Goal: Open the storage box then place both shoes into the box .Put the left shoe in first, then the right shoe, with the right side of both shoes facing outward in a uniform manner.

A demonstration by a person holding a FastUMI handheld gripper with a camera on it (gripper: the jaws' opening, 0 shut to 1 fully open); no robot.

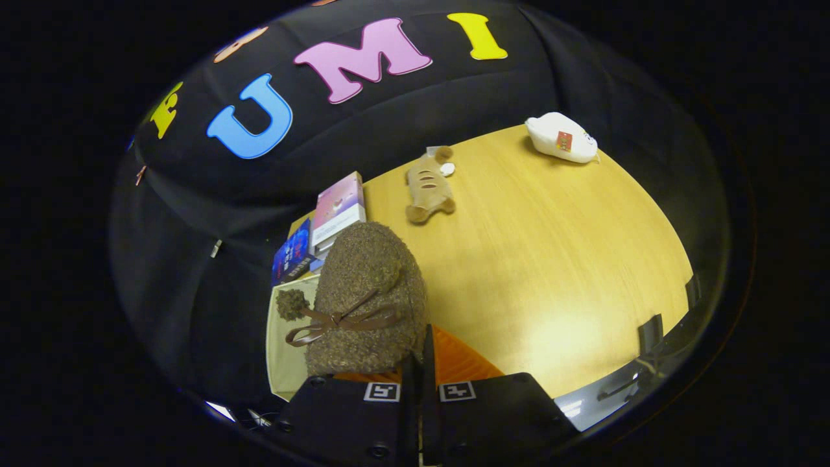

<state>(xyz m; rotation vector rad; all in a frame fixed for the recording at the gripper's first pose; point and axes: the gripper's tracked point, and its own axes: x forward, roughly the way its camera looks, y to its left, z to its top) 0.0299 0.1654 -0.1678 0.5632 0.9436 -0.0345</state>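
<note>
A brown fuzzy shoe [366,285] with a thin brown bow and a pompom hangs just ahead of my fingers, toe pointing away from me. My gripper [421,373] is shut on the shoe's rear rim, with the fingers nearly together around a thin edge. Beneath and to the left of the shoe lies the pale cream storage box [285,353]; the shoe hides most of it, and I cannot tell how far the shoe is above it.
The wooden table [551,259] stretches beyond the fingers to the right. A stack of books [337,211] stands just past the box. Farther off lie a tan plush toy [428,188] and a white soft item [561,137].
</note>
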